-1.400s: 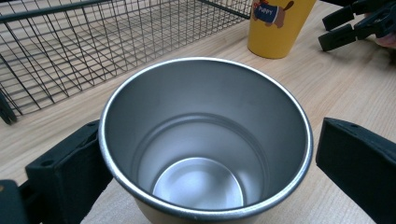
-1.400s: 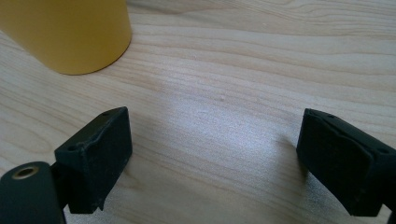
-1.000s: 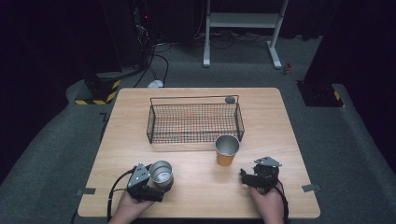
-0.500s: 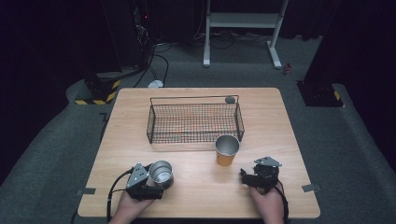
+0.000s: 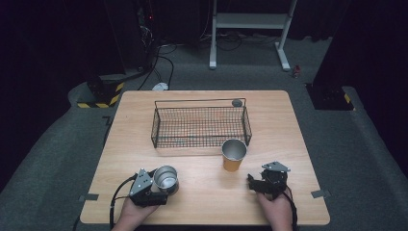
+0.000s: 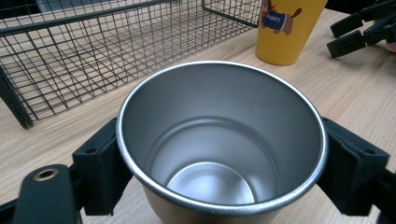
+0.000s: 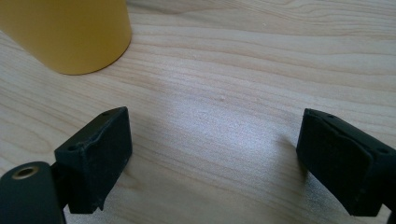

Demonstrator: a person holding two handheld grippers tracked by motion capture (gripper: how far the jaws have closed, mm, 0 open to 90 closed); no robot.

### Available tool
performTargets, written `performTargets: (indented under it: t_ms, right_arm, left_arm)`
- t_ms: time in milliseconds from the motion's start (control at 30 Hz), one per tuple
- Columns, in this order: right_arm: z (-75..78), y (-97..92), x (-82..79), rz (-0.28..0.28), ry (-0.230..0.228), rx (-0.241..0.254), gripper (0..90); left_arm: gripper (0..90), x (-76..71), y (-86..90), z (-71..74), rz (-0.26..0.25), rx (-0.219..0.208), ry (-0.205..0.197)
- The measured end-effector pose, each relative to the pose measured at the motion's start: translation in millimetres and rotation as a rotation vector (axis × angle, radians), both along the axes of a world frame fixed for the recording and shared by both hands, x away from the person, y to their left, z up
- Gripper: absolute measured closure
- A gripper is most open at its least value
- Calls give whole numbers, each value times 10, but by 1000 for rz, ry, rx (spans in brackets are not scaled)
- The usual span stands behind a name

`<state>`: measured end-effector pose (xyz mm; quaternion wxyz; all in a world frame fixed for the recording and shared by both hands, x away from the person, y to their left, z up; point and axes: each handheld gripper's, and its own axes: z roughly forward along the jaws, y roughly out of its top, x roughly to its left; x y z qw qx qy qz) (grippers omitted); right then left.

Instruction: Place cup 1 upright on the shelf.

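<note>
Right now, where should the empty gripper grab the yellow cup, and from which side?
Grip the yellow cup across its smooth round wall, about halfway up, coming in level from the near side, where the right gripper sits with open fingers. The cup stands upright and narrows toward its base, so a grip below the wider rim probably slips least.

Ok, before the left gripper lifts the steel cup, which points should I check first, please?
1. Grip: left gripper jaws have just been closing, and their pads now press both sides of the round silver steel cup: ok.
2. Cup upright and empty: ok.
3. Black wire basket has free floor space: ok.
4. Yellow cup with a dog picture stands apart from the steel cup: ok.
5. Right gripper open, holding nothing, resting away from the lift path: ok.
6. Grip firm enough for lifting: cannot tell.
</note>
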<state>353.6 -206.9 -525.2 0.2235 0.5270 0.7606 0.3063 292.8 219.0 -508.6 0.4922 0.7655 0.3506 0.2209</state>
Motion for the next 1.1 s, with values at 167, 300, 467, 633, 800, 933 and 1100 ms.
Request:
performTargets:
  t_ms: [167,300,467,633,800,933,1100]
  right_arm:
    - [0,1,-1,-1,0,0,103]
    - [1,2,-3,0,0,0,106]
    - [1,2,-3,0,0,1,107]
    - [1,1,-3,0,0,1,106]
    - [1,1,-3,0,0,1,106]
    - [1,1,-4,-1,0,1,107]
    - [2,1,-5,0,2,2,107]
  left_arm:
    - [186,-18,11,-17,-1,7,-17]
    - [187,-29,14,-25,5,4,-22]
    - [188,-45,20,-21,15,12,-31]
    - [188,-54,54,3,30,-13,-44]
    - [188,-74,106,37,47,-35,-55]
    - [188,-91,143,62,52,-59,-55]
    - [189,-108,178,92,69,-79,-60]
